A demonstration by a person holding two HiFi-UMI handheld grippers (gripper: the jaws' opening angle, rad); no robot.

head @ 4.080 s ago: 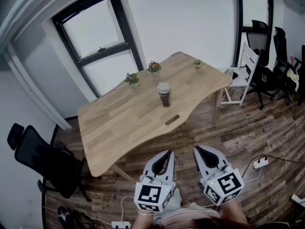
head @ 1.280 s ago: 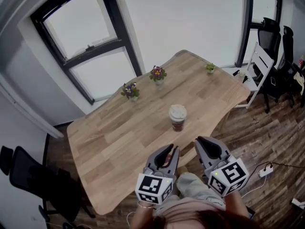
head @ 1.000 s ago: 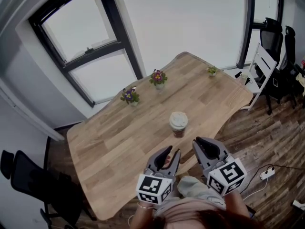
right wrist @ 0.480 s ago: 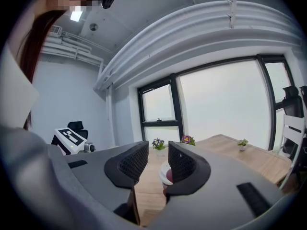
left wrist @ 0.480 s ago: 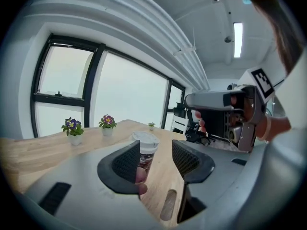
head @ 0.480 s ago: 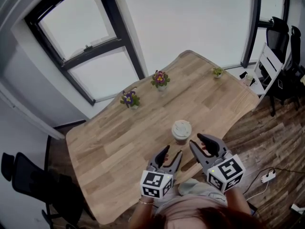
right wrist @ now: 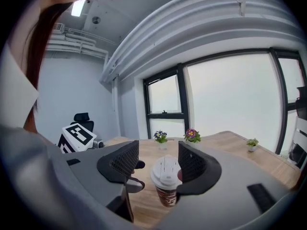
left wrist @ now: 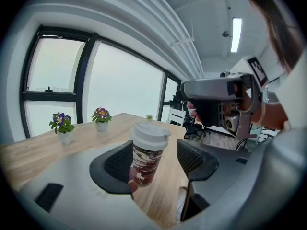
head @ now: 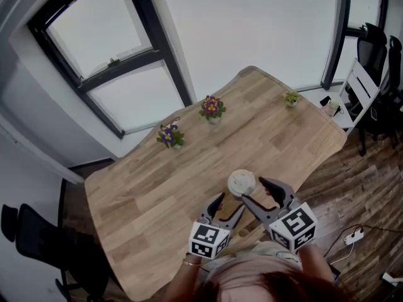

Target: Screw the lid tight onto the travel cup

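travel cup (head: 241,185) upright on the worktop (head: 157,181), close to the edge nearest the person, white lid (head: 241,182) sitting on top, brown patterned body below it. Left gripper (head: 228,204) comes in from the near side, jaws spread and opening. In the left gripper view the cup shows in the gap between the two pads but beyond them, with the lower left of the cup overlapped by the left pad; can't tell whether it touches, and no pinch is visible. Right gripper (head: 254,190) sits just beside the cup on its right, jaws also apart and opening. In the right gripper view the lid shows in the gap, closer to the right pad, with clear space to the left pad, so it is not clamped. From the head view the two grippers are close together, both pointed at the cup, left one lower and a bit short of it. Each gripper shows up in the other's view. Further out on the worktop there are three small flower pots, well apart from the cup: purple (head: 169,136), pink (head: 212,108), and a small green one (head: 290,98) near the far corner. Dark-framed window (head: 107,49) behind the worktop, white chair (head: 359,87) off the right end, black office chair (head: 38,244) at lower left, wood-plank floor (head: 352,181) all round.
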